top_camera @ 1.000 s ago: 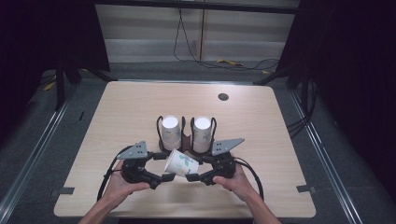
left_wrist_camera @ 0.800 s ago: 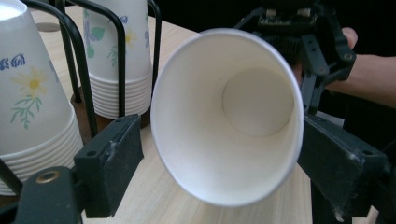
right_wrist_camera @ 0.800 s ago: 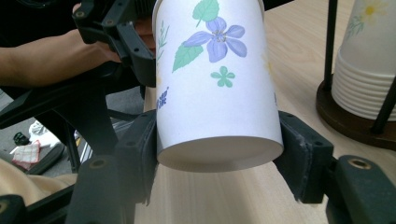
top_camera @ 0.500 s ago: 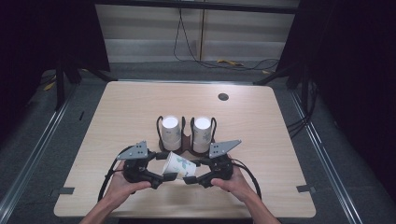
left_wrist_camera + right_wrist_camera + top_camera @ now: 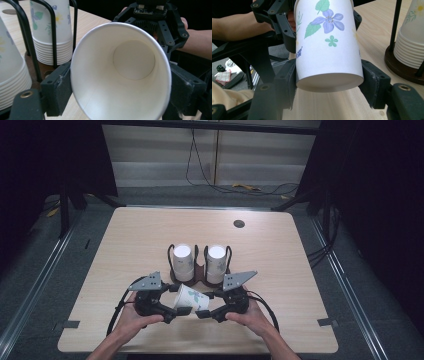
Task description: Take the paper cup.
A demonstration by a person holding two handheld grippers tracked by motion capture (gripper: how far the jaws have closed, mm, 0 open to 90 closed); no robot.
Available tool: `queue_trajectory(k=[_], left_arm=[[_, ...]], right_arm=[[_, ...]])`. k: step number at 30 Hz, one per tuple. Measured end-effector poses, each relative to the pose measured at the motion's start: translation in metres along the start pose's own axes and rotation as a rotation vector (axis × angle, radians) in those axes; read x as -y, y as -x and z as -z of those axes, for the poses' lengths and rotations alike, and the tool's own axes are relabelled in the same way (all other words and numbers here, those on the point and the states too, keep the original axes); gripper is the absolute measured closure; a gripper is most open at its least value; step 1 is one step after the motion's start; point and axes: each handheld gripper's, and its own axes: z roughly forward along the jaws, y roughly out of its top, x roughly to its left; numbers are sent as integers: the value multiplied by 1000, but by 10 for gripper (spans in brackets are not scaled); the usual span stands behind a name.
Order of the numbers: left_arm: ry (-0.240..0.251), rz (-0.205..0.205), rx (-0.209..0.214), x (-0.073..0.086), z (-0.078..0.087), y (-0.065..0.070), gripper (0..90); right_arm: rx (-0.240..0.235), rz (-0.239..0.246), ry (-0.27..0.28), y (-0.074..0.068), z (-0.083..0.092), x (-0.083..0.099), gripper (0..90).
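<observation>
White paper cup (image 5: pixel 191 298), floral print, lies horizontally near the table (image 5: pixel 300 270) front edge; left gripper (image 5: pixel 176 311) clamps its rim, right gripper (image 5: pixel 204 312) clamps its base.

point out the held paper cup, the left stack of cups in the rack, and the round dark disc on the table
held paper cup (image 5: pixel 192 298), high view, on its flowered side wall
left stack of cups (image 5: pixel 183 262), high view, on the side of the upturned stack
round dark disc (image 5: pixel 239 224), high view, on its centre
</observation>
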Motion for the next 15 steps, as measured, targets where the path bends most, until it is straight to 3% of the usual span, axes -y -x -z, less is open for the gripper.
queue_trajectory(k=[8,15], left_arm=[[-4,-2,4,-1,-3,-1,172],[13,55,41,-2,-4,-6,171]], right_arm=[[6,12,-8,1,1,0,376],[8,19,-6,1,1,-1,375]])
